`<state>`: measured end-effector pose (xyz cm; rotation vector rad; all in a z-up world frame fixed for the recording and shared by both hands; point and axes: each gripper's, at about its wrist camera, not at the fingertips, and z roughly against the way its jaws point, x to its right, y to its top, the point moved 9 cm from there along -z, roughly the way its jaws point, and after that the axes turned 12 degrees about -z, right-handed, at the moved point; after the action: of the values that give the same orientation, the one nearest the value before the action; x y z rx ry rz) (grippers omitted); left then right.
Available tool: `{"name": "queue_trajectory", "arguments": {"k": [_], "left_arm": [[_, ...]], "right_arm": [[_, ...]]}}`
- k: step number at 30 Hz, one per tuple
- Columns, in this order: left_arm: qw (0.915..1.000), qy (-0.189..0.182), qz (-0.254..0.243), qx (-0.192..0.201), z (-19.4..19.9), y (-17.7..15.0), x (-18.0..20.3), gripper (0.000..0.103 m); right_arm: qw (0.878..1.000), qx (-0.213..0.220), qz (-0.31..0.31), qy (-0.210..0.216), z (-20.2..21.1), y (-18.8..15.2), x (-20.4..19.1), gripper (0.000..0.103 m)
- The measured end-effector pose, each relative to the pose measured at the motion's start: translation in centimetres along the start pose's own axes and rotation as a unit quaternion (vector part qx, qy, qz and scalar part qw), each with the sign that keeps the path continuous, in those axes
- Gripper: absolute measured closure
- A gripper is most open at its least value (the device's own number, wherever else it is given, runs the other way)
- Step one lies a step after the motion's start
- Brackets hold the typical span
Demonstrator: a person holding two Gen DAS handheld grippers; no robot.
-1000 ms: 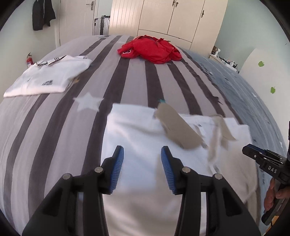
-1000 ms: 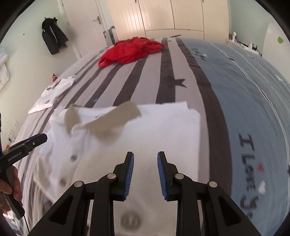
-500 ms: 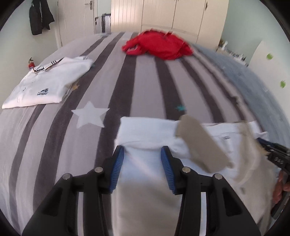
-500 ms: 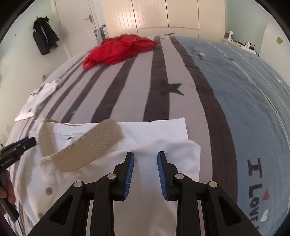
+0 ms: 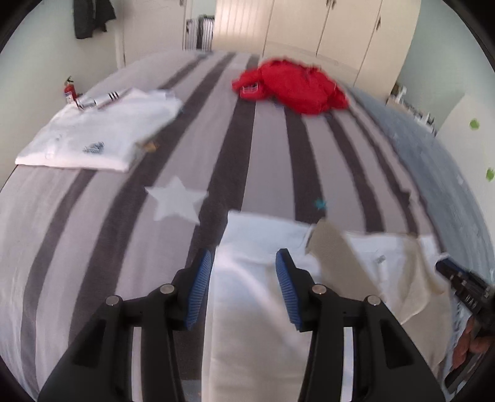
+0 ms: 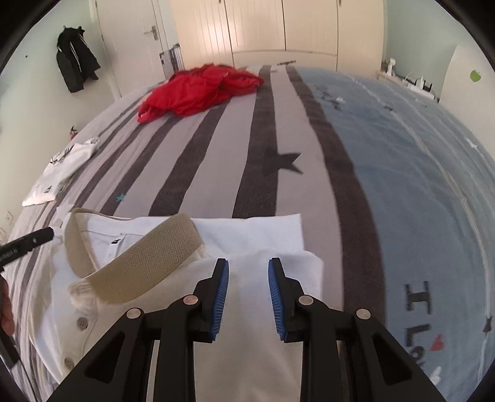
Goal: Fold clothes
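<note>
A white polo shirt (image 5: 247,324) with a beige collar (image 5: 337,256) lies on the striped bedspread (image 5: 269,154), collar at the far end. In the left wrist view my left gripper (image 5: 244,287) is shut on a thick fold of the shirt's left side, white cloth filling the gap between the blue pads. In the right wrist view my right gripper (image 6: 247,297) is shut the same way on the shirt (image 6: 253,340) to the right of the collar (image 6: 148,266). The raised fold stops just short of the collar. Each gripper shows at the edge of the other's view.
A crumpled red garment (image 5: 294,86) lies at the far end of the bed. A folded white shirt (image 5: 99,136) sits at the far left. Wardrobe doors (image 6: 260,27) stand beyond the bed and a black jacket (image 6: 75,65) hangs on the left wall.
Both grippers have moved forward along the shirt toward the collar, carrying the fold of white cloth with them. The shirt's far edge now lies closer to the fingertips.
</note>
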<state>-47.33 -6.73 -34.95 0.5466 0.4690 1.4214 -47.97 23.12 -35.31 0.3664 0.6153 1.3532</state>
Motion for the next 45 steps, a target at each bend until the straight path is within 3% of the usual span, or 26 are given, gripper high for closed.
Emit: {"name": "queue_trajectory", "arguments": {"k": [4, 7, 10, 18, 23, 30, 38, 45], "left_arm": [[0.9997, -0.009, -0.020, 0.005, -1.5, 0.7, 0.9, 0.061], [0.9986, -0.011, -0.038, -0.036, -5.3, -0.2, 1.3, 0.061], [0.9990, -0.022, -0.029, -0.028, -6.6, -0.4, 1.1, 0.061], [0.9981, -0.042, -0.028, 0.036, -1.6, 1.7, 2.1, 0.061], [0.9960, -0.053, -0.068, 0.021, -2.0, 1.2, 5.2, 0.061], [0.9961, -0.055, -0.060, -0.032, -5.7, -0.4, 6.0, 0.061], [0.9960, -0.068, -0.054, -0.021, -5.3, -0.1, 5.6, 0.061], [0.9984, -0.037, -0.043, 0.006, -1.0, -0.8, 2.0, 0.060]], "right_arm": [[1.000, 0.005, -0.006, 0.007, -0.6, 1.1, -0.1, 0.079], [1.000, -0.021, -0.007, 0.007, -2.9, 0.8, -0.3, 0.079], [0.999, -0.039, -0.012, 0.005, -4.6, 0.3, -0.3, 0.079], [0.999, -0.003, -0.027, 0.039, -0.9, 1.2, -1.6, 0.079], [0.997, -0.020, 0.003, 0.074, 0.8, -0.9, -5.1, 0.079], [0.997, -0.058, 0.013, 0.054, -3.9, -3.1, -6.6, 0.079], [0.997, -0.059, 0.012, 0.055, -4.1, -3.3, -6.6, 0.079], [0.999, -0.031, -0.007, 0.036, -1.0, -1.6, -4.1, 0.079]]}}
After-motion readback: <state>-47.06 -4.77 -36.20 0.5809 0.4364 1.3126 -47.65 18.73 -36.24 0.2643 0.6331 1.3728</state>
